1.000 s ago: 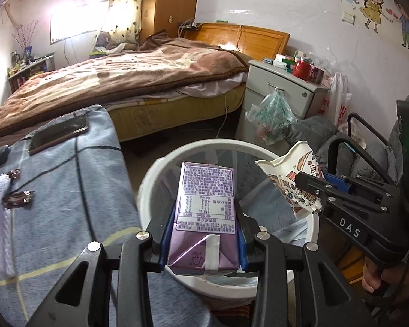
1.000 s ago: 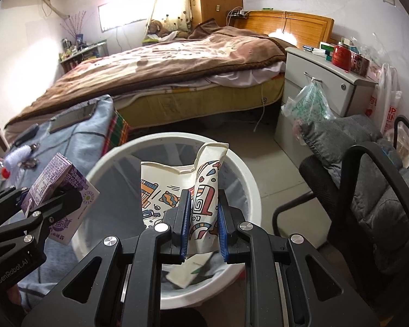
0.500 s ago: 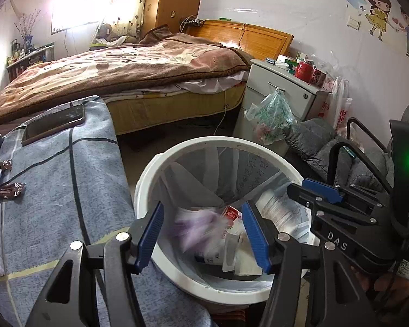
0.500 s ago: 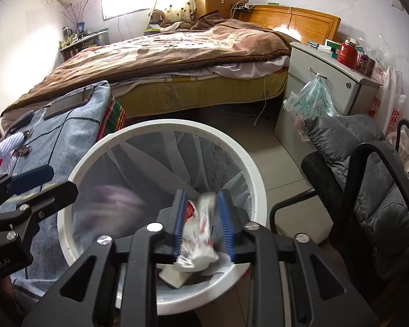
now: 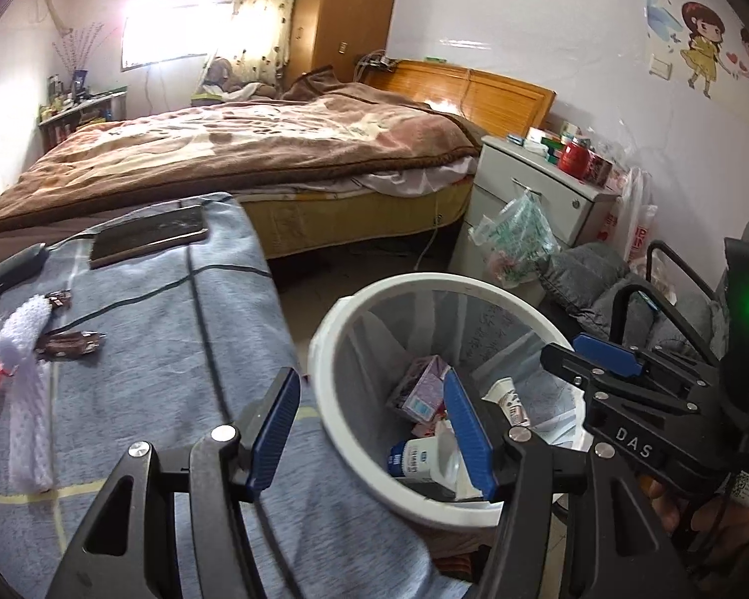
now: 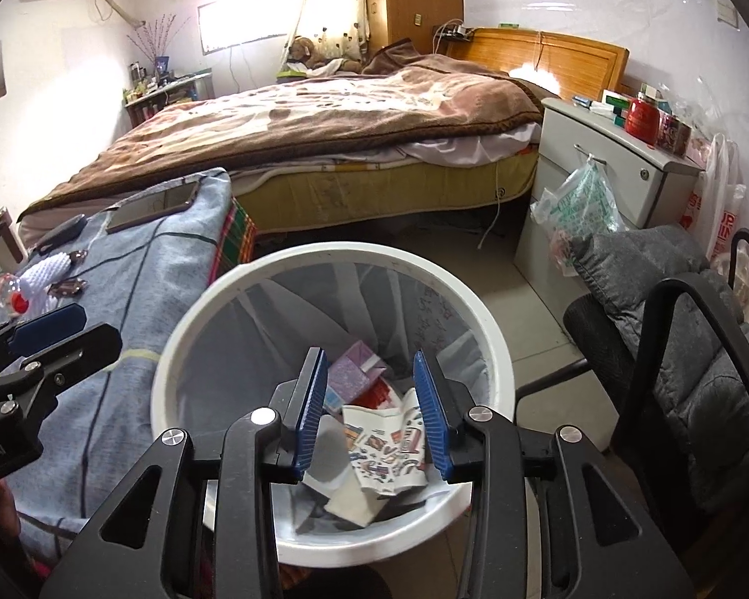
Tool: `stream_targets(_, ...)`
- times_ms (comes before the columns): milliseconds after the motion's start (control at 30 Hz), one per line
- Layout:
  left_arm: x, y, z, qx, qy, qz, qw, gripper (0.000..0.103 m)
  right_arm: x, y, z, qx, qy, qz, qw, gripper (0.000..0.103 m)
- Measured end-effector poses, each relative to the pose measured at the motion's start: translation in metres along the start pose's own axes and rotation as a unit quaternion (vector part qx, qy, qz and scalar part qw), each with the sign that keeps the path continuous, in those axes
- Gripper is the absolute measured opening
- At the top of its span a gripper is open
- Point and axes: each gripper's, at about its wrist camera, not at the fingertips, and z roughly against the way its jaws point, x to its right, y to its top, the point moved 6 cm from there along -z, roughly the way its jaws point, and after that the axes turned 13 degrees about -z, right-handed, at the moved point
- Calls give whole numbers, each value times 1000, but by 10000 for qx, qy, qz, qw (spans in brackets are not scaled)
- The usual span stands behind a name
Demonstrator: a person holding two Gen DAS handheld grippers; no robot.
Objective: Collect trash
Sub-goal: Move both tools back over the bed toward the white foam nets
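A white bin (image 5: pixel 324 334) (image 6: pixel 185 329) with a clear liner stands beside the table. Inside it lie a purple carton (image 5: pixel 419 389) (image 6: pixel 349 369), a patterned paper wrapper (image 6: pixel 389 444) and a white bottle with a blue label (image 5: pixel 414 456). My left gripper (image 5: pixel 369 389) is open and empty, straddling the bin's near-left rim where it meets the table; the right wrist view shows it at the left edge (image 6: pixel 50 329). My right gripper (image 6: pixel 369 364) (image 5: pixel 589 349) hangs over the bin, its jaws opening with nothing between them, and the trash lies below.
A table with a blue-grey cloth (image 5: pixel 150 349) carries a phone (image 5: pixel 150 237), a white knitted piece (image 5: pixel 25 349) and small items. A black chair with a grey cushion (image 6: pixel 699 349) stands right of the bin. Behind are a bed (image 6: pixel 324 125), a nightstand (image 6: pixel 609 159) and a hanging plastic bag (image 6: pixel 579 209).
Both grippers opened. The purple carton left my left gripper and the patterned wrapper left my right gripper; both now lie in the bin. My left gripper shifted left toward the table.
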Motion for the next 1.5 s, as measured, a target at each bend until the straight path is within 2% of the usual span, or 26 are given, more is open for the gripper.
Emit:
stream_targets(500, -62, -28, 42, 144, 588, 406, 9973, 62, -58, -1, 20, 416, 182, 359, 9983, 39)
stream_targets(700, -91, -42, 61, 207, 856, 615, 9942, 63, -84, -4, 21, 473, 320, 509, 9971, 39)
stream_targets(1033, -142, -70, 79, 149, 1258, 985, 9870, 63, -125, -12, 21, 672, 266, 930, 9930, 39)
stream_targets(1233, -170, -85, 87, 90, 1475, 1174, 9820, 63, -148, -16, 16, 633, 371, 1087, 9914, 39)
stream_targets(1500, -210, -108, 93, -85, 1754, 1442, 9738, 66, -180, -23, 0, 293, 792, 1100, 9903, 48)
